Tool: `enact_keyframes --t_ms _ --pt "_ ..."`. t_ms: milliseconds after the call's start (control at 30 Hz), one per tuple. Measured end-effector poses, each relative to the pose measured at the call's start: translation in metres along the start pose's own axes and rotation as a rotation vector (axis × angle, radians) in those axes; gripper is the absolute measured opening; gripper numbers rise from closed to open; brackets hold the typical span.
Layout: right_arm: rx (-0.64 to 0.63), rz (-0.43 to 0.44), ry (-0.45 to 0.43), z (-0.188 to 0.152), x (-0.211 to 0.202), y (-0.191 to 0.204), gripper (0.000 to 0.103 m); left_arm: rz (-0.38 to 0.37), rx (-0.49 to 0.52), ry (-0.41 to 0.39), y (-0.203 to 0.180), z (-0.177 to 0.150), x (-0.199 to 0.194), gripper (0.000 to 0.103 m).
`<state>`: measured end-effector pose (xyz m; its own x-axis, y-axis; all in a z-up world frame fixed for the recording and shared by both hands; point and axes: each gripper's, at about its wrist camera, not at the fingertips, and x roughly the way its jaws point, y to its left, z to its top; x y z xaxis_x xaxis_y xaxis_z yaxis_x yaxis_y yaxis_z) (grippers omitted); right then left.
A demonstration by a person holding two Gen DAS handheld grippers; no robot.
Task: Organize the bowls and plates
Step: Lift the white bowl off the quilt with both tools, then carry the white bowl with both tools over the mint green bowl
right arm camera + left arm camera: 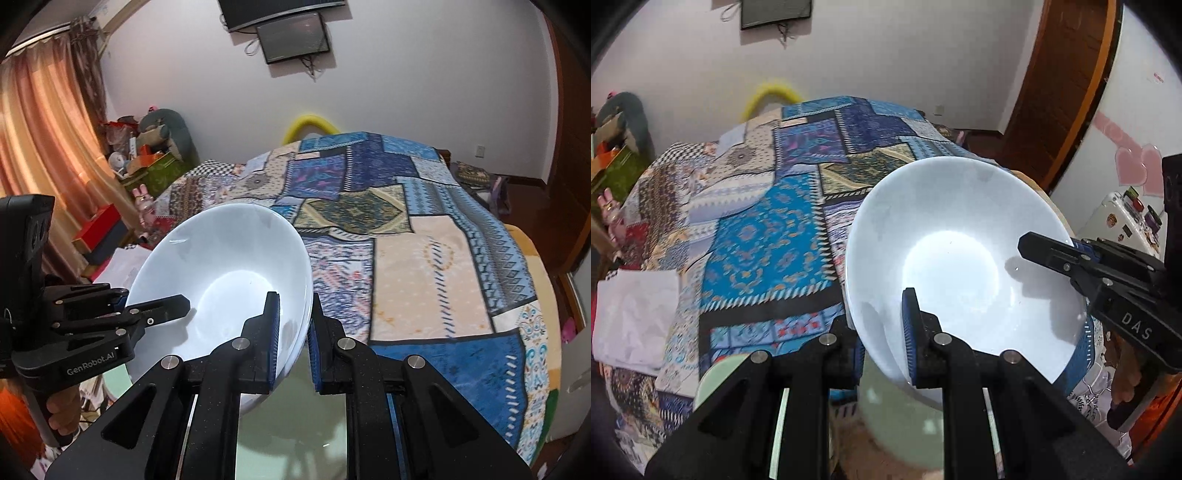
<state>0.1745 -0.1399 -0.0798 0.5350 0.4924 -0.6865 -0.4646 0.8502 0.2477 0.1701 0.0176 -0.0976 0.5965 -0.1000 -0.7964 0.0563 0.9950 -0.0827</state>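
A: Your left gripper point(886, 332) fingers point(912, 332), ribbed blue pads, are pinching the rim of the glossy white bowl point(953, 266) at lower centre; your right gripper point(293, 339) is clamping the opposite rim.

B: You're holding it tilted over a patchwork quilt point(424, 258) and a pale green surface point(295, 424). Its underside is hiding.

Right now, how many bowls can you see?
1: a white bowl, tilted above the pale green surface, pinched at opposite rims by the left gripper and right gripper. Others may be hidden.
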Motion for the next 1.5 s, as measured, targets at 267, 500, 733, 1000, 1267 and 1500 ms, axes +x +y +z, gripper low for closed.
enact_keyframes --t_ms 267,500,733,1000,1267,1500 --pt "-0.034 0.052 -0.009 -0.012 0.004 0.04 0.013 0.052 -0.052 -0.025 0.034 -0.028 -0.031 0.017" --pt "-0.05 0.104 0.012 -0.024 0.014 0.071 0.013 0.098 -0.091 -0.033 0.064 -0.053 -0.052 0.017" --pt "-0.072 0.157 0.042 -0.032 0.03 0.103 0.013 0.133 -0.132 -0.036 0.092 -0.075 -0.065 0.017" --pt "-0.077 0.202 0.082 -0.042 0.052 0.128 0.013 0.154 -0.196 -0.028 0.128 -0.1 -0.065 0.017" --pt "-0.083 0.221 0.136 -0.056 0.072 0.147 0.013 0.17 -0.24 -0.013 0.154 -0.118 -0.053 0.017" --pt "-0.062 0.21 0.18 -0.065 0.086 0.15 0.013 0.185 -0.236 -0.003 0.16 -0.128 -0.036 0.017"
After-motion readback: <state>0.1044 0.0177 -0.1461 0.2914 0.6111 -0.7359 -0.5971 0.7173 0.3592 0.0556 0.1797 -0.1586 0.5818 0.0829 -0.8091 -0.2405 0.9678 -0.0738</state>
